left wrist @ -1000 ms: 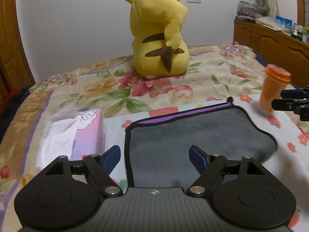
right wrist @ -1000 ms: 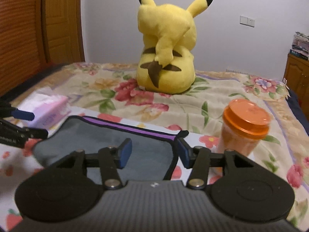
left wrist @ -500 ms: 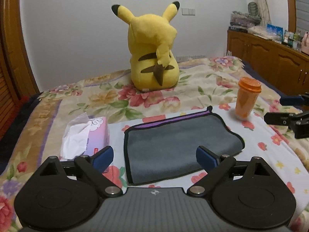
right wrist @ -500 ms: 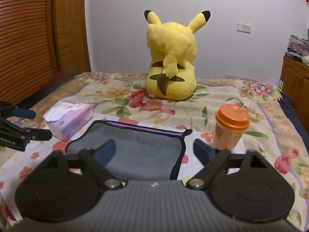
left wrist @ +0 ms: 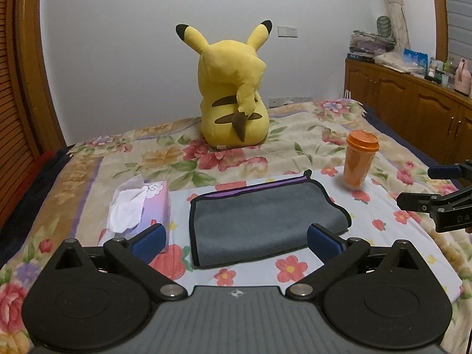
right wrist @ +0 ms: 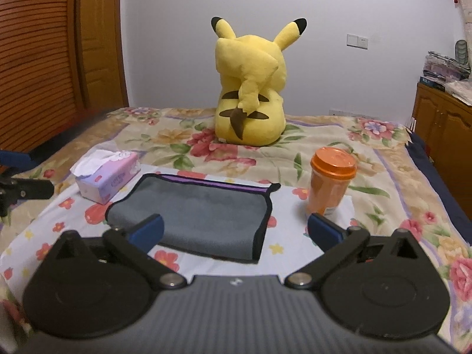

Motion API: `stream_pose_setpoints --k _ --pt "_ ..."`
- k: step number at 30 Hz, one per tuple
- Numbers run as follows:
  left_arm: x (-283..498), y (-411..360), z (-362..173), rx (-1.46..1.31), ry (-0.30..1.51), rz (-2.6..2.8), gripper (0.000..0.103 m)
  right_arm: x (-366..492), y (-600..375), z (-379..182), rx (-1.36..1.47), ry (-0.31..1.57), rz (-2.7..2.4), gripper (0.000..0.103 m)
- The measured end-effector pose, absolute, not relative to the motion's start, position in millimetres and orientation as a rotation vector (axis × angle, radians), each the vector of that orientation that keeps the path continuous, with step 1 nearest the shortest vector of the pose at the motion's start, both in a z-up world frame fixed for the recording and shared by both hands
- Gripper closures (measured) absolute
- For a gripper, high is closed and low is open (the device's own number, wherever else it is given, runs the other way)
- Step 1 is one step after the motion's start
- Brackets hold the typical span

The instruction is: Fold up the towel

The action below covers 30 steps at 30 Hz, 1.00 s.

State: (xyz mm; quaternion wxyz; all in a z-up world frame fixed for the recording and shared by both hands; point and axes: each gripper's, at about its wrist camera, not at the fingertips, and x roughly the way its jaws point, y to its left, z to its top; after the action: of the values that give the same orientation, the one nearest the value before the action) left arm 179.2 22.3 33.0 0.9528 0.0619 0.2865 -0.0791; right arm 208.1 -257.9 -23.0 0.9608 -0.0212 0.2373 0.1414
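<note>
Towel (left wrist: 265, 215) lies flat on the pale flowered sheet (left wrist: 383, 253) in the middle of the bed, already folded, with both layers resting one on the other. It lies just ahead of both grippers, and neither one touches it.

From left to right, the tissue box (left wrist: 147, 206) stands just beside the left short edge of the towel. The left gripper (left wrist: 236, 240) has its jaws spread wide and holds nothing. The towel comes next, with the yellow plush (left wrist: 233, 100) well apart behind it. The orange cup (left wrist: 358, 162) stands upright near the far right corner. The right gripper (right wrist: 234, 230) also has its jaws spread wide and empty.

What could go wrong, in my judgement: if another fold is wanted, a gripper that reaches for the left edge could push the tissue box, and a wide lift on the right side could knock the cup over, because it is tall and narrow. The soft bed could also let a jaw catch the sheet together with the towel. A pinch on only the top layer would open the fold again.

The long axis of the towel runs left to right across the bed. The purple stripe (left wrist: 253, 190) on the long far edge points toward the plush, and the rounded fold, in the left view, is at the right end.
</note>
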Motion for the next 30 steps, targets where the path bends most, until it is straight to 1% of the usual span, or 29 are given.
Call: stream_pose_setpoints --k 8,17,23,30 --pt "149.9 15.8 40.9 0.132 0.59 -0.154 0.0 182.4 -259.1 -13.5 -0.017 0.457 0.28 0.0" --pt "106.9 13.8 47.8 0.038 0.596 -0.136 0.0 144.5 -261.5 -6.0 0.013 0.44 0.282 0.0" --pt "83.9 10.7 43.7 0.028 0.597 -0.124 0.0 127.1 -262.4 -7.8 0.038 0.441 0.278 0.0" --pt "68.7 8.5 25.1 0.042 0.622 -0.11 0.0 108.1 -260.3 -18.9 0.054 0.448 0.273 0.0"
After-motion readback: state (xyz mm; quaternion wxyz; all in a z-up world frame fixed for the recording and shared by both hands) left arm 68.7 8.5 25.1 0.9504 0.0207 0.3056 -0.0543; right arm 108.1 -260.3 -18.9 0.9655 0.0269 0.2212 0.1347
